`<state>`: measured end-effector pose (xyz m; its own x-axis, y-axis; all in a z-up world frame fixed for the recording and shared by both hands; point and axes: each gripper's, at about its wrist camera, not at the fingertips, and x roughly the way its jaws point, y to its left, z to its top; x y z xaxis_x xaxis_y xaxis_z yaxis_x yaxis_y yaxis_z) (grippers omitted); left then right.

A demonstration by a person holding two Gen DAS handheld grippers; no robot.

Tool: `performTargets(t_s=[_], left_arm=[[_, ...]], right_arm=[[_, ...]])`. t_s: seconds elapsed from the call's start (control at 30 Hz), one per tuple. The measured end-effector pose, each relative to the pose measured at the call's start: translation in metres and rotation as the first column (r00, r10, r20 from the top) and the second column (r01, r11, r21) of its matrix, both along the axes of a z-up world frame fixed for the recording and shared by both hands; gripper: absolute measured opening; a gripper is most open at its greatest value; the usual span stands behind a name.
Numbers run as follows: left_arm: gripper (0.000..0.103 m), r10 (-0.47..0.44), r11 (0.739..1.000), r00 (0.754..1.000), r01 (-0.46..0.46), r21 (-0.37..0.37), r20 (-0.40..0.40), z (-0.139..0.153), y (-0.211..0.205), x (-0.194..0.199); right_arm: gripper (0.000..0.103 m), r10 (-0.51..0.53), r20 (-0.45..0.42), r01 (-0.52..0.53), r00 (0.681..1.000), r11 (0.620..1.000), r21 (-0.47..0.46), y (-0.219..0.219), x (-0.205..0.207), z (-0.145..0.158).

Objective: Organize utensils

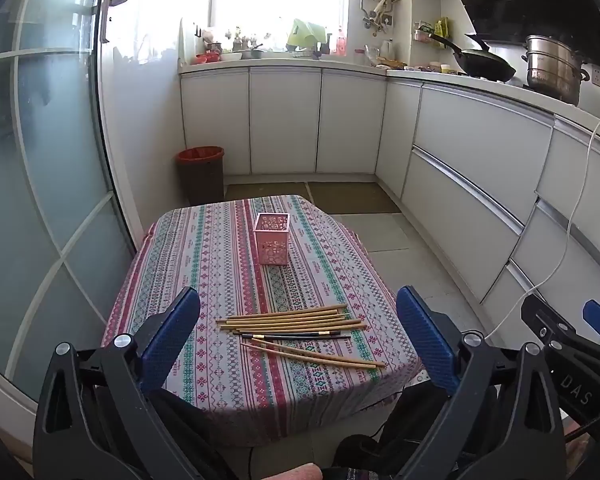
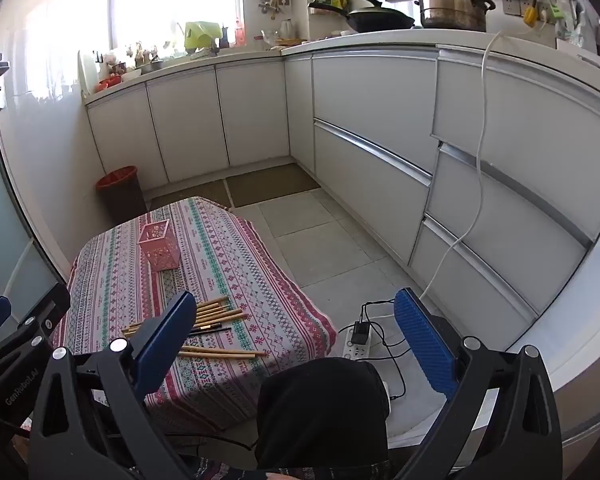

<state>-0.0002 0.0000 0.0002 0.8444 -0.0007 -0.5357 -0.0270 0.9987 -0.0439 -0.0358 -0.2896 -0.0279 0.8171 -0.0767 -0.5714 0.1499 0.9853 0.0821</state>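
Nearest the cameras, the left tool [image 1: 298, 338] and right tool [image 2: 296, 340] are held wide apart, nothing gripped. Beyond, chopsticks [image 1: 292, 320] are scattered on the desk [image 1: 204, 248], the pink holder [image 1: 272, 240] farther back. No pick seems begun; a narrow, low pinch is judged necessary.

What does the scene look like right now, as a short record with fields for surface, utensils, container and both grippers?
surface: low table under a striped patterned cloth
utensils: loose wooden chopsticks with a dark pair among them, lying flat near the table's near edge
container: pink cut-out holder, upright, farther back, nothing visible inside
left hand-held gripper: open, holding nothing
right hand-held gripper: open, holding nothing
progress: no utensil in the holder yet
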Motion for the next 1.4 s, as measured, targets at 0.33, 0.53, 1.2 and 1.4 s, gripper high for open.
performTargets(t_s=[0.33, 0.53, 1.2, 1.4], left_arm=[[0.093, 0.001, 0.999, 1.0, -0.001, 0.039, -0.003, -0.006, -0.01, -0.004], [0.093, 0.0, 1.0, 1.0, 0.001, 0.02, -0.011, -0.001, -0.002, 0.001], [0.093, 0.006, 1.0, 1.0, -0.005, 0.019, -0.02, -0.004, 0.0, 0.003], [0.093, 0.005, 1.0, 1.0, -0.005, 0.021, -0.025, -0.004, 0.0, 0.004]], right_arm=[[0.096, 0.0, -0.004, 0.0, 1.0, 1.0, -0.003, -0.001, 0.0, -0.004], [0.096, -0.004, -0.008, 0.004, 1.0, 1.0, -0.011, 0.002, 0.003, -0.003], [0.096, -0.002, -0.021, 0.002, 1.0, 1.0, -0.003, 0.004, 0.004, -0.007], [0.096, 0.001, -0.026, -0.001, 1.0, 1.0, -0.003, 0.004, 0.005, -0.008]])
